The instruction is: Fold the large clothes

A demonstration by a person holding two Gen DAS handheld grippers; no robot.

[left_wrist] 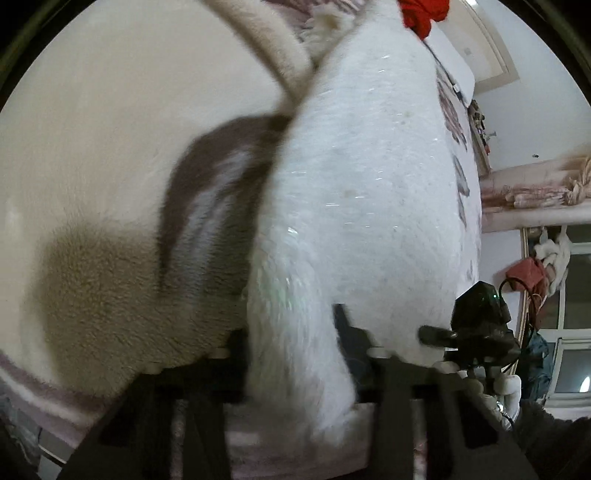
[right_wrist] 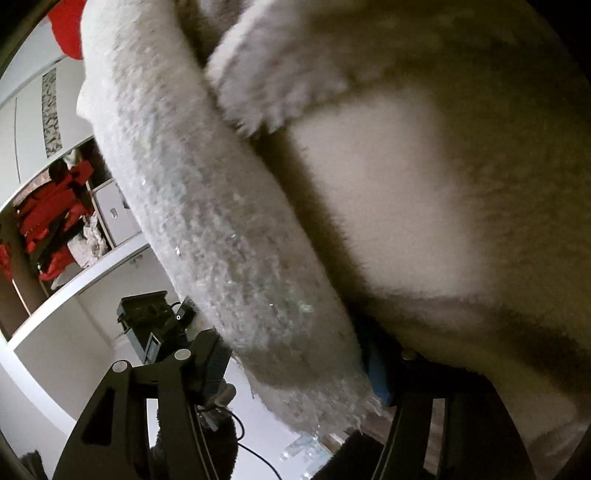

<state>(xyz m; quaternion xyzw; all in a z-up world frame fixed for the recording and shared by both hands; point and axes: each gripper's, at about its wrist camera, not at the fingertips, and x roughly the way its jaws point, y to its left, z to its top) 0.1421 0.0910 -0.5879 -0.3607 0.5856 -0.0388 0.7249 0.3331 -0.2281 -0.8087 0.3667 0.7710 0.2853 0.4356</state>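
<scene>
Left wrist view. Notes at far left a cream fleece garment (left_wrist: 110, 110) spread flat, bearing a brown-and-white patch (left_wrist: 218, 192). Finds at centre a long bunched length of the white fuzzy garment (left_wrist: 369, 184), flecked with glinting threads, running from the top edge down into the left gripper (left_wrist: 291, 336). Reads that claw as nearly closed and pinching the pile, presumably to anchor this end while the fold is laid. Places pink patterned bedding (left_wrist: 266, 446) beneath. Spots further right the right gripper (left_wrist: 480, 321), just beside the same length, with a red item (left_wrist: 421, 14) above it at the top edge.

Right wrist view. Records at left an open wardrobe (right_wrist: 110, 221) holding red clothes (right_wrist: 48, 210), then the left gripper (right_wrist: 155, 321) close by. Finds the white fuzzy garment crossing diagonally into the right gripper (right_wrist: 295, 365). Judges that claw wide open, with fabric lying between the blue pads (right_wrist: 212, 363) but the left pad seemingly clear of it, so nothing firmly held. Notes cream fleece filling the right side. Judges the fold in progress, not complete. Flags a risk of the unclamped length sliding off before being laid.
</scene>
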